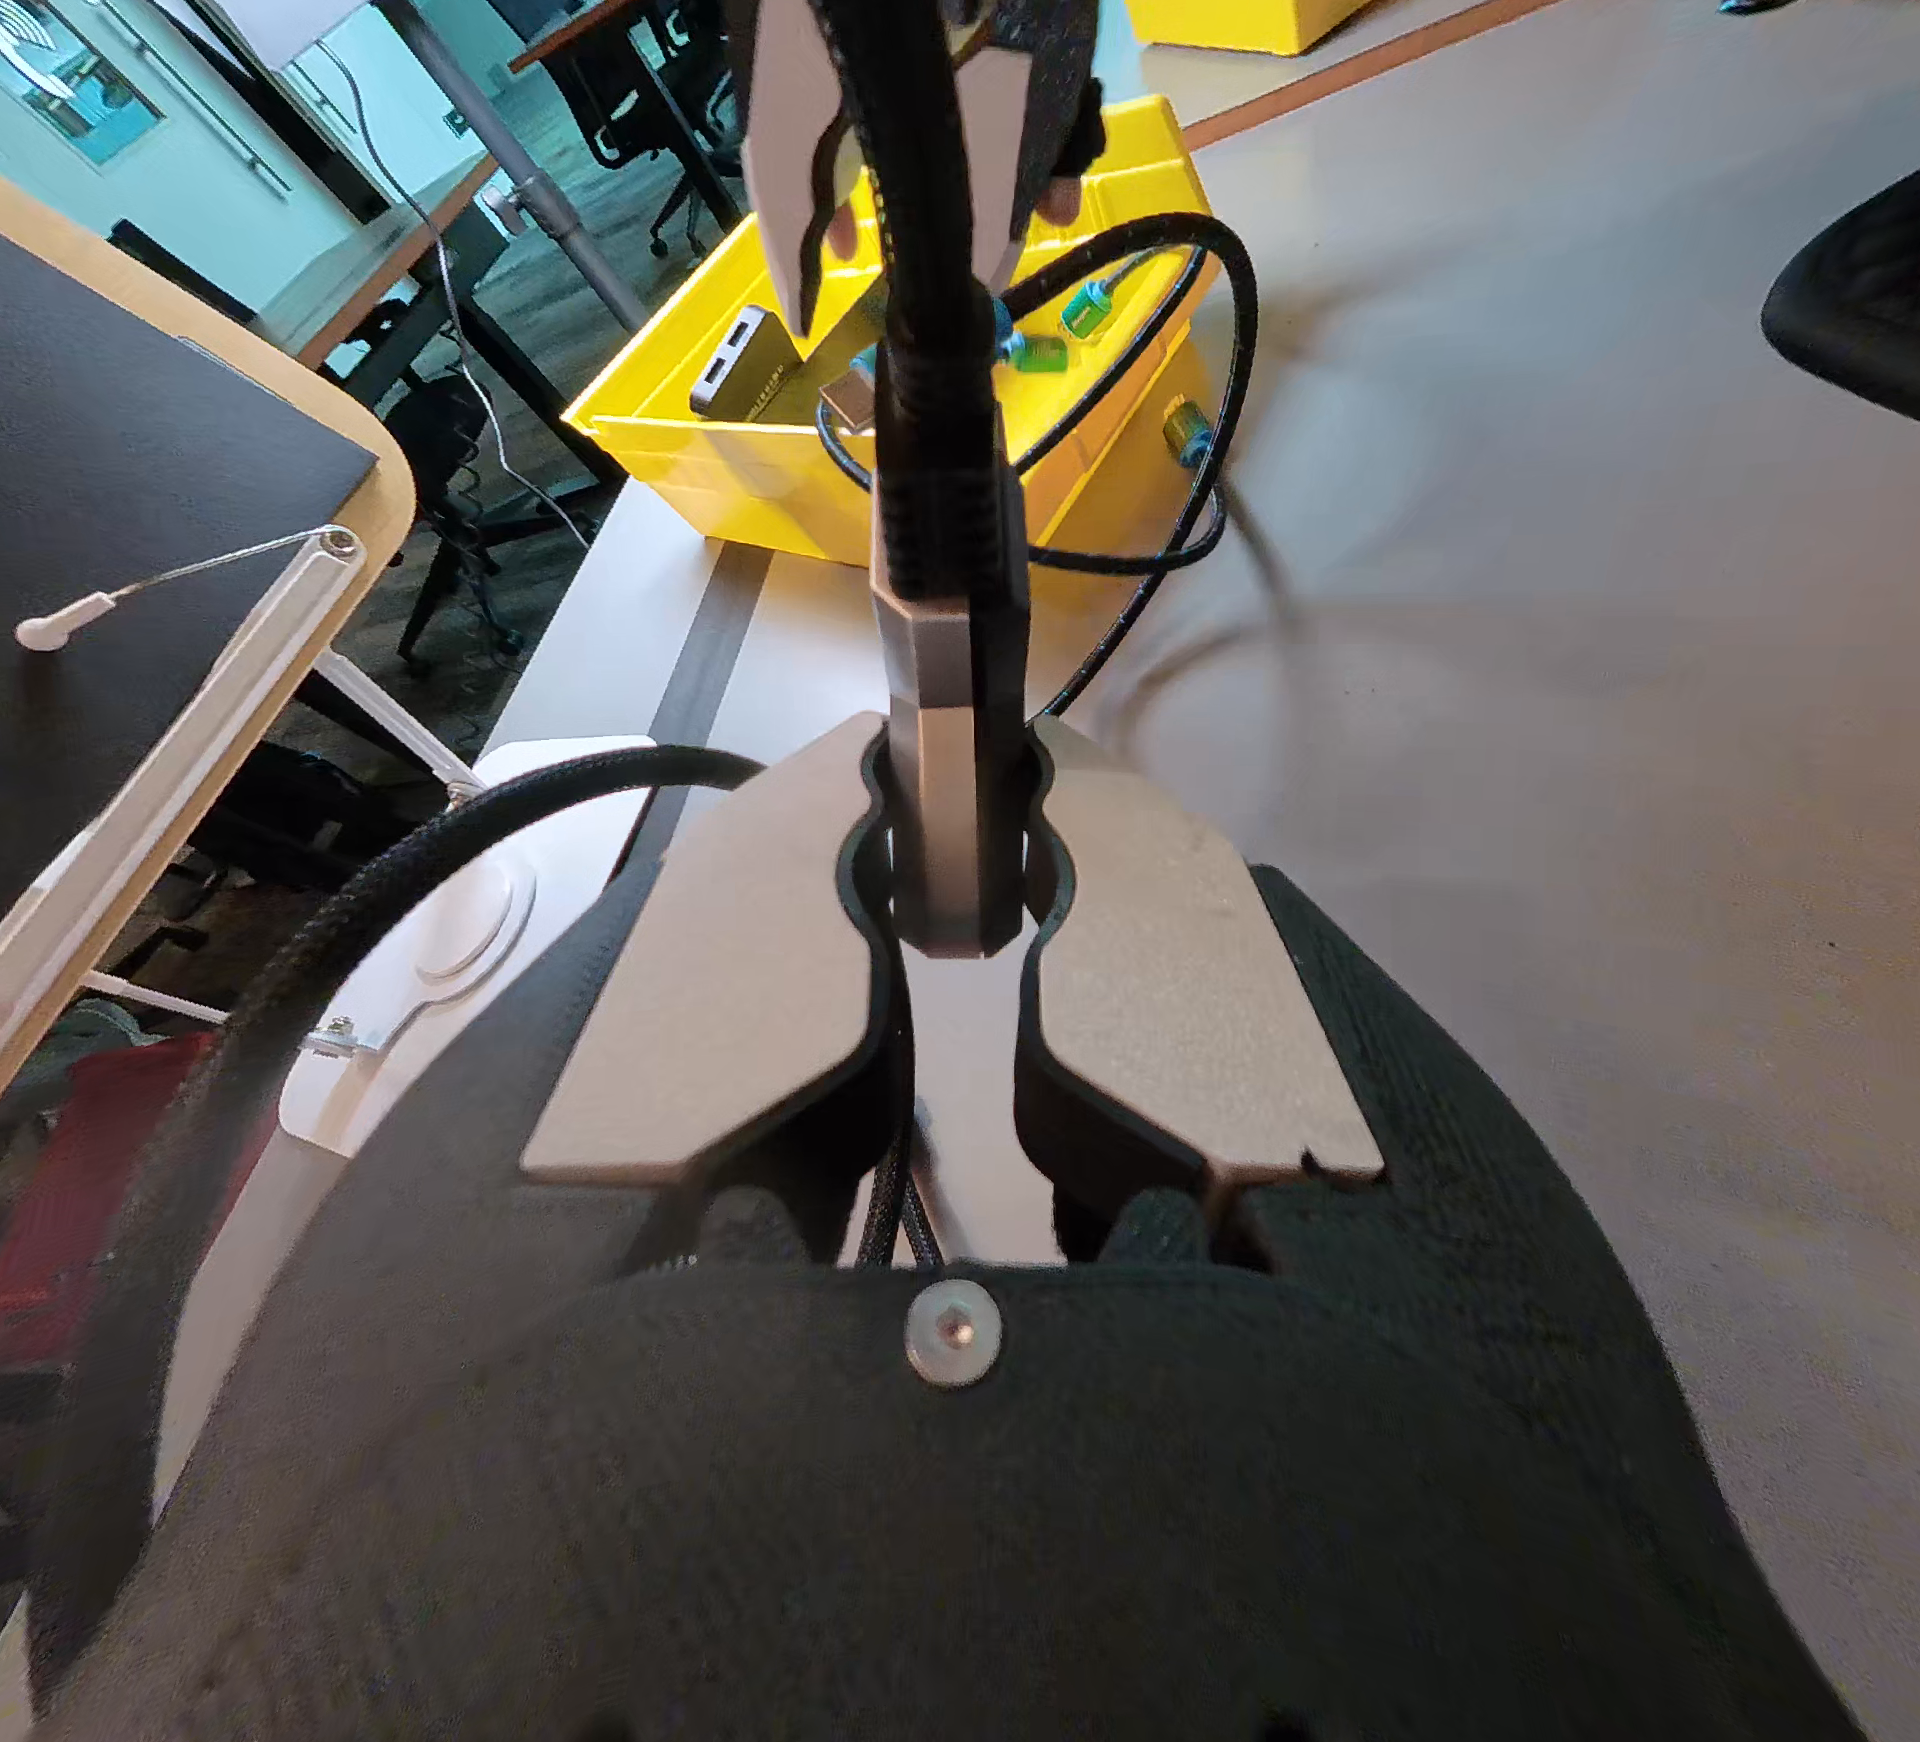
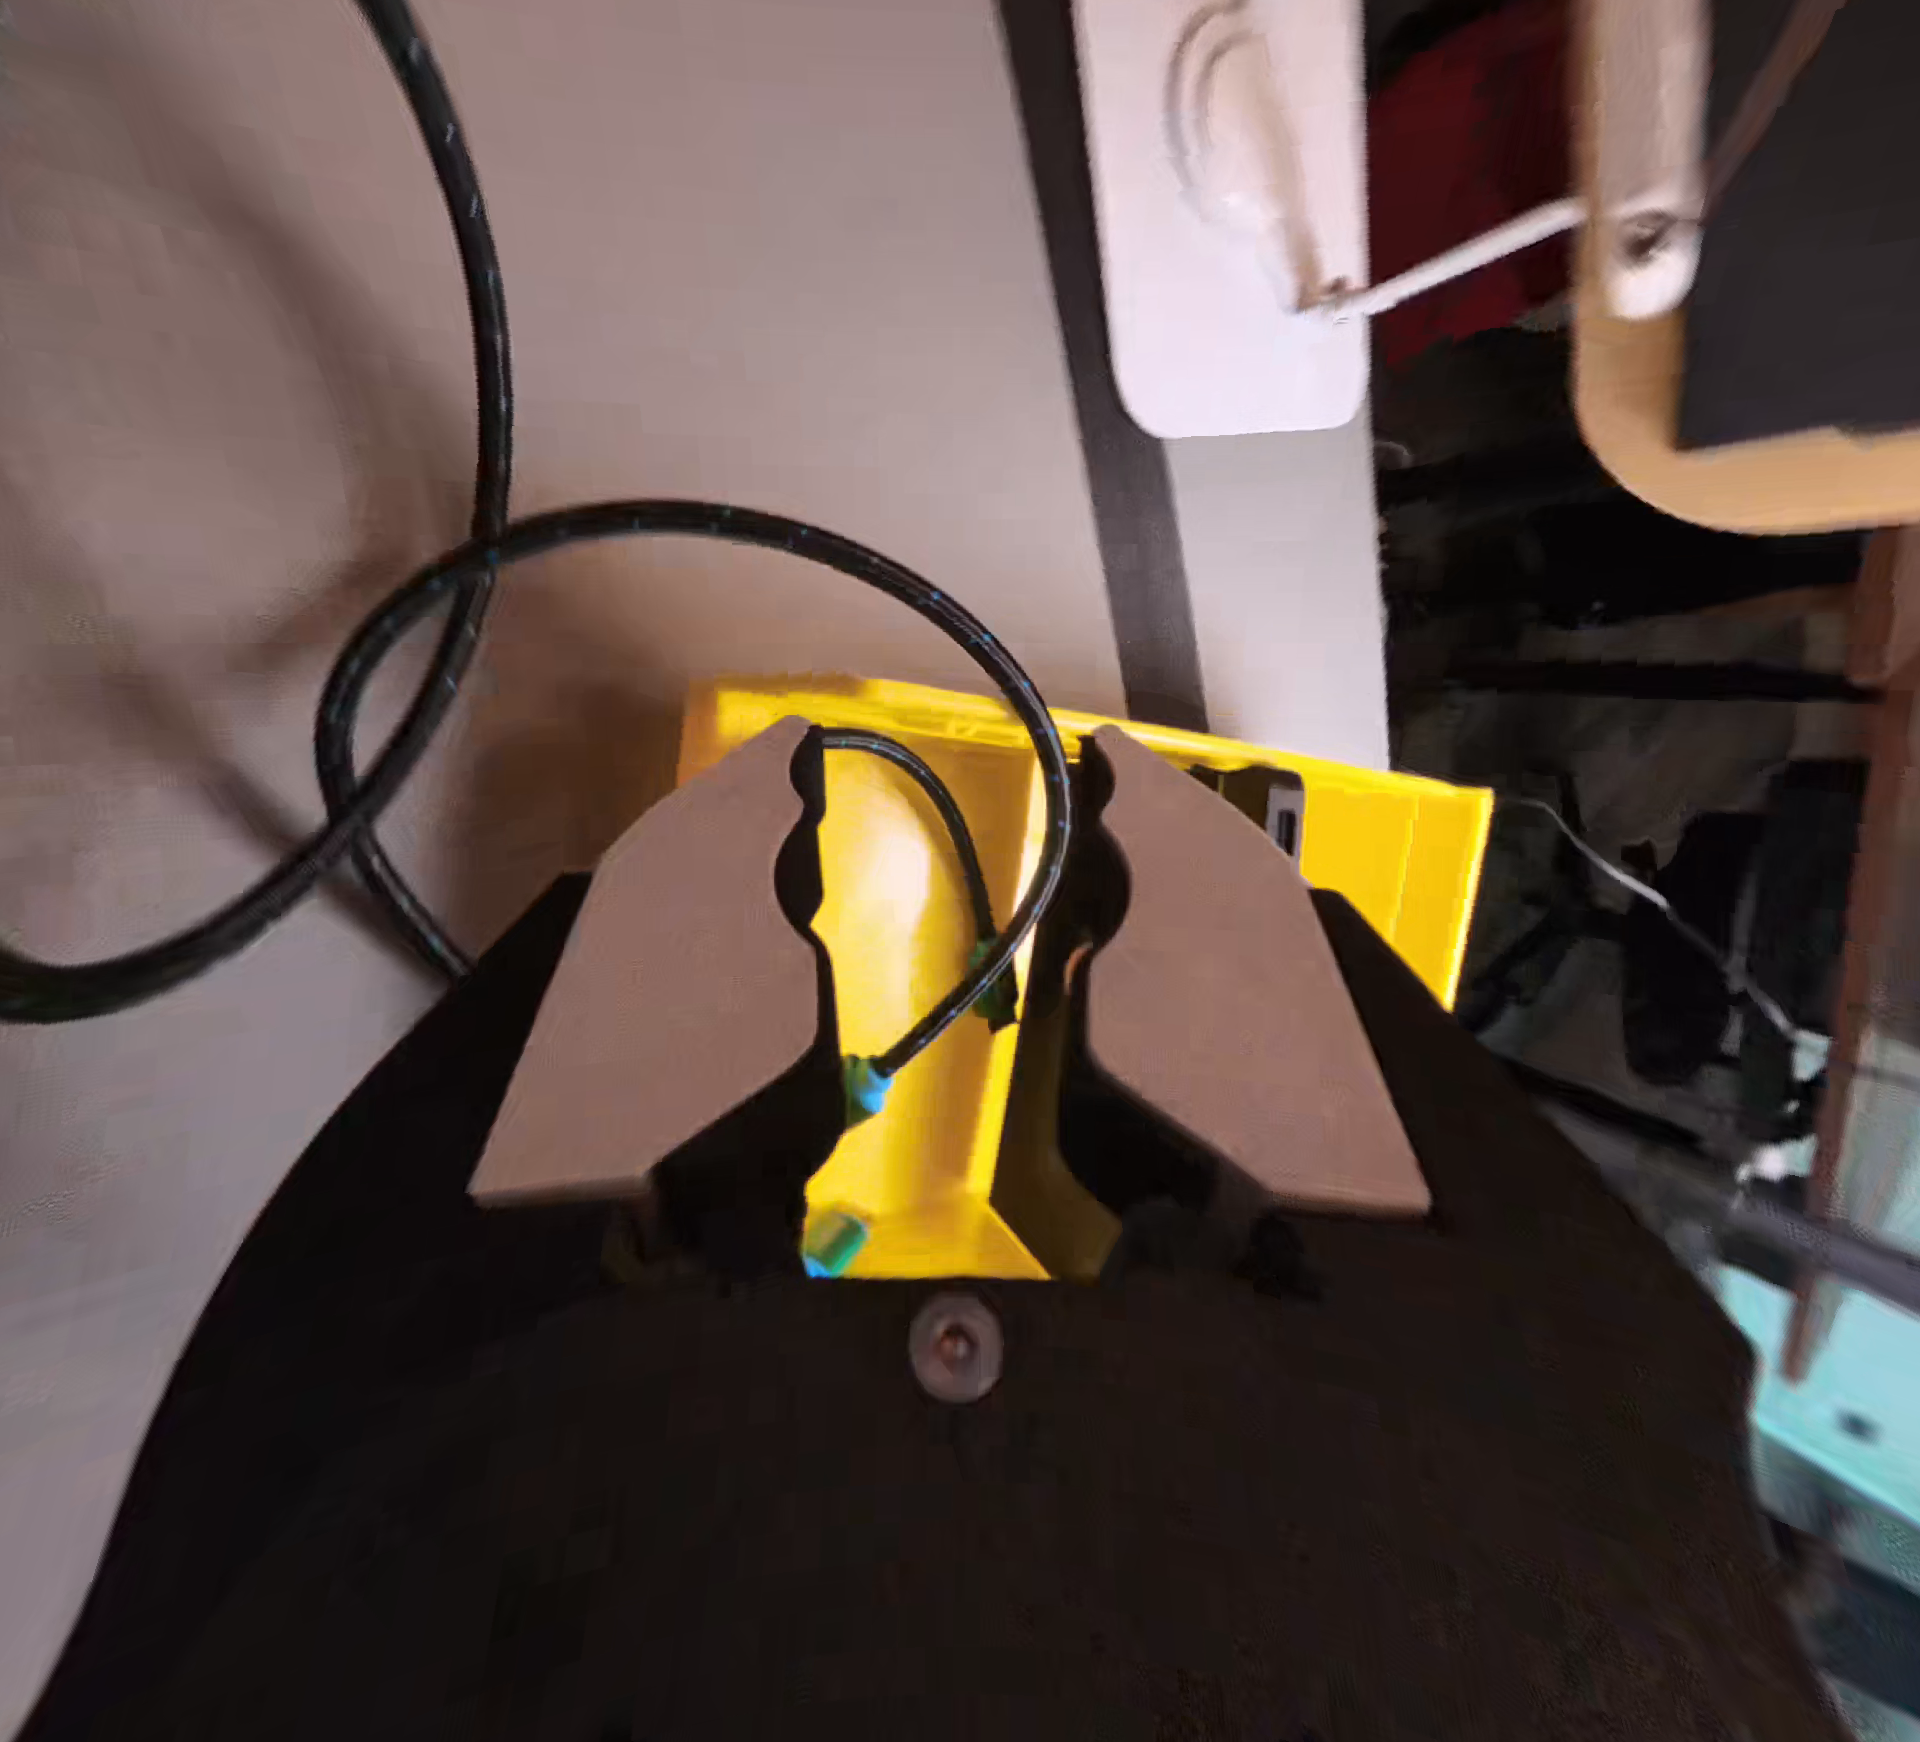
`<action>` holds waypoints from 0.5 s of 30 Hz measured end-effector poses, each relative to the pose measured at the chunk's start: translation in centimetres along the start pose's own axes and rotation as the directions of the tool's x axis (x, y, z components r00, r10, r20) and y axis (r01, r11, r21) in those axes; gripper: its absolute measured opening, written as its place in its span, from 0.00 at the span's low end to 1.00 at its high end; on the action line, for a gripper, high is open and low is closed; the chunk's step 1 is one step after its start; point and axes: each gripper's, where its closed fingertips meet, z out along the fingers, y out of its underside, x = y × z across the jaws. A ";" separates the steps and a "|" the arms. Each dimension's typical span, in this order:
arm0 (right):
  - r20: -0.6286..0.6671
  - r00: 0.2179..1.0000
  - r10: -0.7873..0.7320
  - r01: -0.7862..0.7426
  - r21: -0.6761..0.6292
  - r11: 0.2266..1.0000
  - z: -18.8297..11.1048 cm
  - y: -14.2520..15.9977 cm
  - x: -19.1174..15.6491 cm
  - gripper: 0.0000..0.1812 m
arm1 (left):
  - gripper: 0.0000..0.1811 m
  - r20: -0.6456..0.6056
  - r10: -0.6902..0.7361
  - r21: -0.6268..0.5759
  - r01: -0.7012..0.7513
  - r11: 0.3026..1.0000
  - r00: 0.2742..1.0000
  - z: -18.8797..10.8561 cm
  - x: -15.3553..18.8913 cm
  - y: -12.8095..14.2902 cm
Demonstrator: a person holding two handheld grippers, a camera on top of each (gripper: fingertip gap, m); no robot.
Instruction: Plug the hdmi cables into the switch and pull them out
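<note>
**Left gripper clamps one HDMI plug; right gripper open over the yellow bin**

Left wrist view: left gripper (image 1: 954,845) has its two fingers closed tight on one grey HDMI plug (image 1: 940,757), held upright in the notch between the fingers. Its thick black braided cable (image 1: 914,258) rises toward 12 o'clock. Right gripper (image 1: 899,279) hangs at 12 o'clock above the bin, fingers spread either side of that cable, not touching it that I can tell.

One yellow bin (image 1: 727,487) sits on the grey table (image 1: 1507,757), at 12 o'clock from the left gripper. Inside it, at its 9 o'clock end: one grey switch (image 1: 743,367), leaning, two ports visible. A second grey plug (image 1: 850,402) lies just beside the switch. Small green-and-blue connectors in the bin: three counted (image 1: 1039,357); one more (image 1: 1184,435) outside against the bin wall at 3 o'clock.

Right wrist view, blurred: right gripper fingers (image 2: 675,965) well apart, holding nothing. A thin black cable (image 2: 499,342) loops over the table at 10 o'clock and crosses between the fingers. Switch corner shows at 2 o'clock. One white flat fitting (image 2: 1226,238) lies at 1 o'clock.
</note>
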 end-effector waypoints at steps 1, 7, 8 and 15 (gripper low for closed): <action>0.062 0.994 -0.087 0.092 -0.077 0.993 1.0 0.1 -0.3 0.27 | 0.12 -0.005 0.001 -0.008 -0.001 1.000 1.000 0.0 0.1 0.1; 0.326 0.866 -0.380 0.456 -0.203 0.866 4.4 -0.3 -1.7 0.31 | 0.12 -0.035 -0.015 -0.016 0.015 1.000 0.999 0.0 0.2 0.6; 0.363 0.857 -0.366 0.458 -0.210 0.864 4.9 -0.3 -1.6 0.31 | 0.12 -0.040 -0.017 -0.015 0.017 1.000 0.999 0.0 0.3 0.6; 0.591 0.798 -0.120 0.217 -0.096 0.972 3.4 -3.5 -2.0 0.00 | 0.12 -0.054 -0.033 -0.003 0.032 0.999 0.998 -1.0 0.1 0.6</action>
